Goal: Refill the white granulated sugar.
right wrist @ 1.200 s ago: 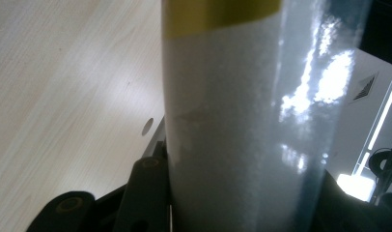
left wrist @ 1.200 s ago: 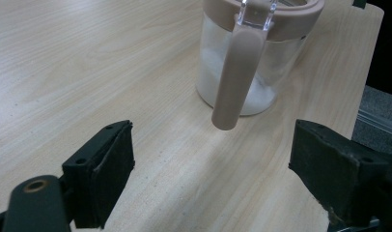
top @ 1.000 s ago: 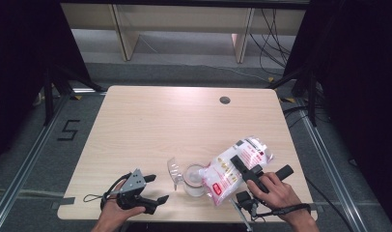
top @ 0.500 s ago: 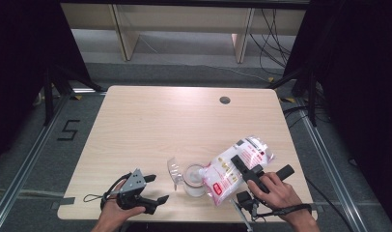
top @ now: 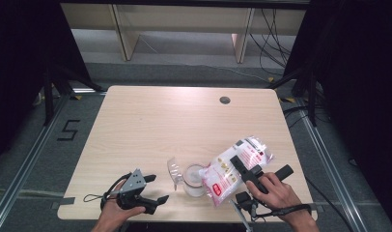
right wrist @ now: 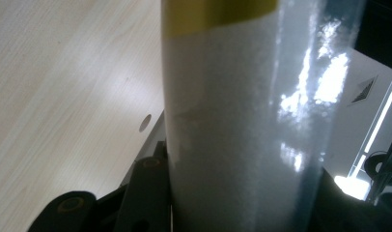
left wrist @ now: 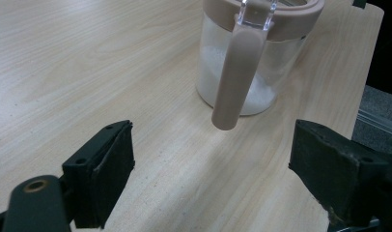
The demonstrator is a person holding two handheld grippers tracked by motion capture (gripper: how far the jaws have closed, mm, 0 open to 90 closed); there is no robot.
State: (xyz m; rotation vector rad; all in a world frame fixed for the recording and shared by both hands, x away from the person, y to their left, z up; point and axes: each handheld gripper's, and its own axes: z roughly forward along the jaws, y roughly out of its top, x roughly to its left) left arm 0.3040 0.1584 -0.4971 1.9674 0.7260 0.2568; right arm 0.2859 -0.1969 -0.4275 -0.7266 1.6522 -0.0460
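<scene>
Left tool: near tabletop edge, jaws wide apart, holding nothing.
Right tool: clamped on bag of white grains, tilted over jar.
Jar: between tools, lid flipped up, white grains inside.
Hole: far side.

The table is seen from above and from its near side, facing forward and down. The jar is viewed closely and low from the left; it is shared with the high view. The bag is pressed against the right gripper view.
</scene>
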